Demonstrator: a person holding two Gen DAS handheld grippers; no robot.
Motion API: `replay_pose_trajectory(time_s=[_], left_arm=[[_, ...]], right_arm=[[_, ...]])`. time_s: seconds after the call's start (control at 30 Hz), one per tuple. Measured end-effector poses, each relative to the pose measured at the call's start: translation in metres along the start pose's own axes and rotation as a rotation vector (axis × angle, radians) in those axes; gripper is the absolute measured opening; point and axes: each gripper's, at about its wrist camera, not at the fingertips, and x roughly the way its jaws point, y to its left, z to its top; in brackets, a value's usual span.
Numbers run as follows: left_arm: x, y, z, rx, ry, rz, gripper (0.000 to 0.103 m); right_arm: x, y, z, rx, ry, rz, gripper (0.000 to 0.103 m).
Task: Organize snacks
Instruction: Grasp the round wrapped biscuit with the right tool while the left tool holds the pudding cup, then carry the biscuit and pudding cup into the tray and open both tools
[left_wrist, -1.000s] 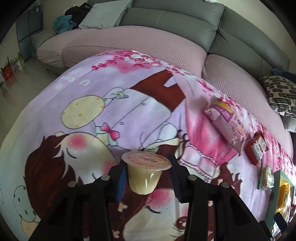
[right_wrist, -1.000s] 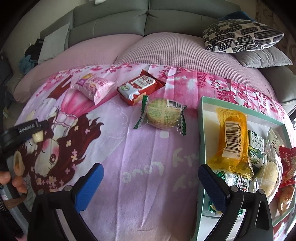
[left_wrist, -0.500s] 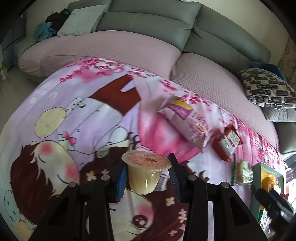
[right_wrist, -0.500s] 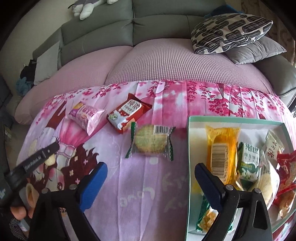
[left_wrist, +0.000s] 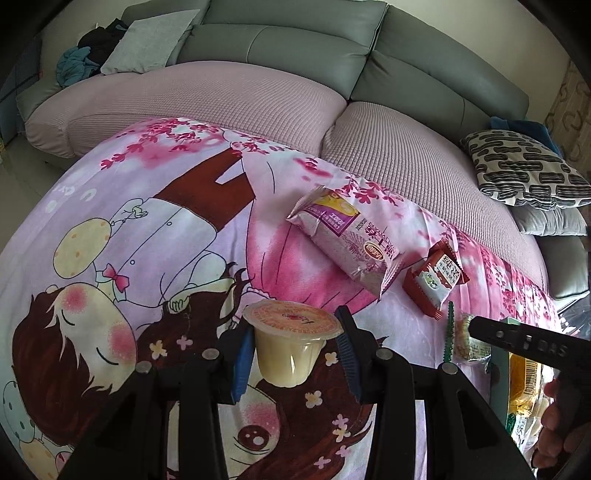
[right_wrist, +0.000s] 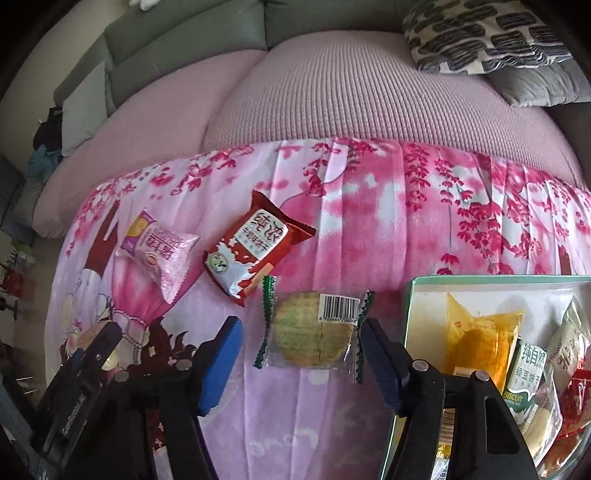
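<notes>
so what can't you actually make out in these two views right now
- Box, right wrist view: its right and lower parts run off the frame edge, and the right tool arm covers its near corner.
- Jelly cup, left wrist view: the lid print is too small to read.
- Round biscuit pack, left wrist view: the right tool's black body hides most of it.

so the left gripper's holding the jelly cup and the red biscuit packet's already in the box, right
Not quite. The left gripper does hold the jelly cup, but the red biscuit packet lies on the blanket, outside the box, as the right wrist view shows.
</notes>
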Motion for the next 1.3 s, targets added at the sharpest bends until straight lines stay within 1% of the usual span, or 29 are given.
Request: replay_pose_trajectory(time_s=[0.2,0.33,0.43,0.53,0.57,0.7,0.87,1.0,1.13,1.3], left_arm=[[0.0,-0.005,0.0,0.01,0.0,-0.006,0.043],[0.001,-0.008,-0.001,0.017,0.004,-0.011,0.043],[0.0,-0.009,-0.001,0.018,0.006,-0.013,0.043],[-0.002,-0.01,-0.001,0.014,0.011,-0.009,0.043],[-0.003,-0.011,-0.001,0.013,0.009,-0.009,0.043],[-0.006,-0.015,-0.003,0.02,0.011,-0.014,0.043],[-0.012,-0.019,-0.005,0.028,0.009,-0.011,0.043],[-0.013,-0.027,-0.006,0.046,0.011,-0.005,0.043],[-0.012,-0.037,-0.008,0.071,0.015,-0.004,0.043],[-0.013,-0.055,-0.011,0.115,0.017,-0.023,0.043]], right_arm=[[0.022,-0.004,0.007,0.004,0.063,-0.051,0.066],[0.032,-0.006,0.007,0.012,0.072,-0.059,0.064],[0.034,-0.004,0.005,0.001,0.066,-0.066,0.061],[0.028,-0.003,0.003,-0.002,0.049,-0.07,0.059],[0.026,-0.002,0.002,0.001,0.041,-0.065,0.058],[0.012,0.0,-0.006,0.019,0.008,-0.032,0.058],[-0.015,-0.002,-0.027,0.05,-0.056,0.004,0.058],[-0.034,-0.002,-0.047,0.07,-0.128,-0.015,0.058],[-0.04,-0.005,-0.062,0.103,-0.152,-0.022,0.058],[-0.059,-0.019,-0.075,0.145,-0.215,-0.044,0.058]])
